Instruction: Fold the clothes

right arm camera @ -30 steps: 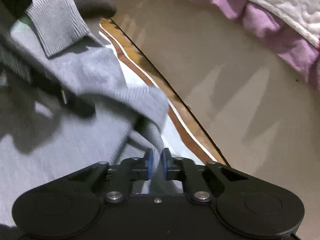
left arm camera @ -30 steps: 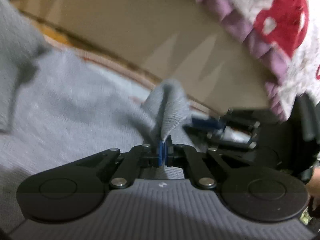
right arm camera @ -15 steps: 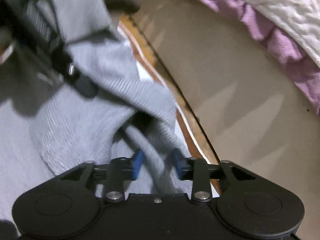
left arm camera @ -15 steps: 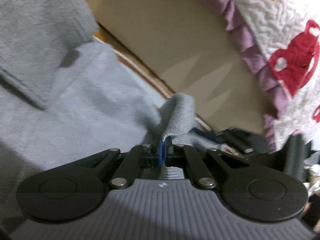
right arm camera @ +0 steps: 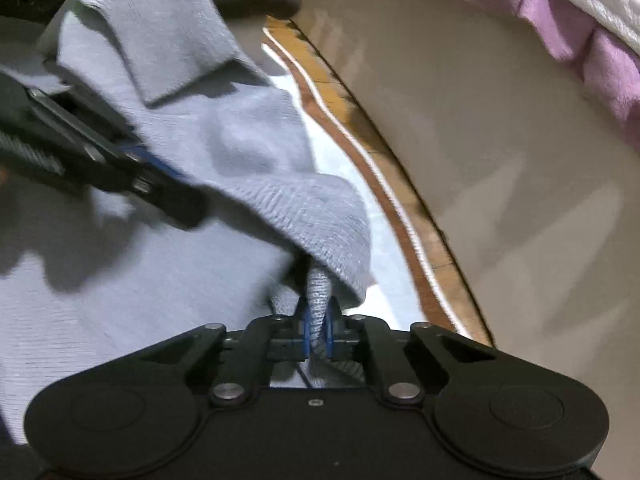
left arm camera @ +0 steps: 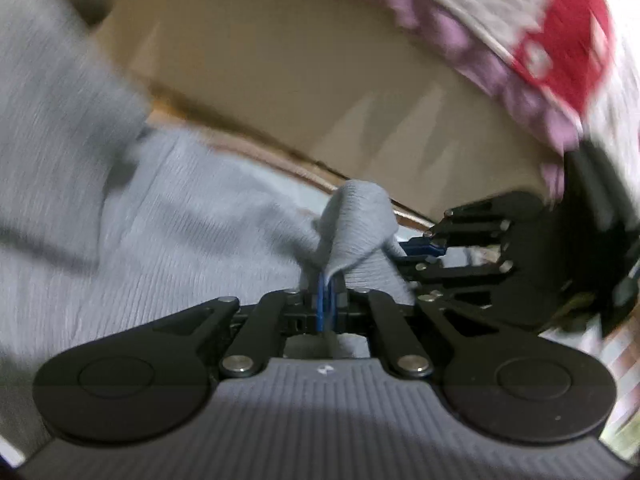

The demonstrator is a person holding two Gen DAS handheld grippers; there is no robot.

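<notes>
Sweater, grey rib knit, spread on a white-covered surface beside a beige wall; both grippers pinch its near edge.

Knit looks soft, light and floppy, not slippery; judged best taken at the ribbed hem or a doubled edge, where it bunches. Left gripper: jaws nearly closed, opening slightly, a peaked tuft of knit pressed between the blue pads. Right gripper: jaws closing, pads clamped on a ribbed fold, cloth draping far and left. Cuff lies far left. Purple-frilled quilt hangs far right.
</notes>
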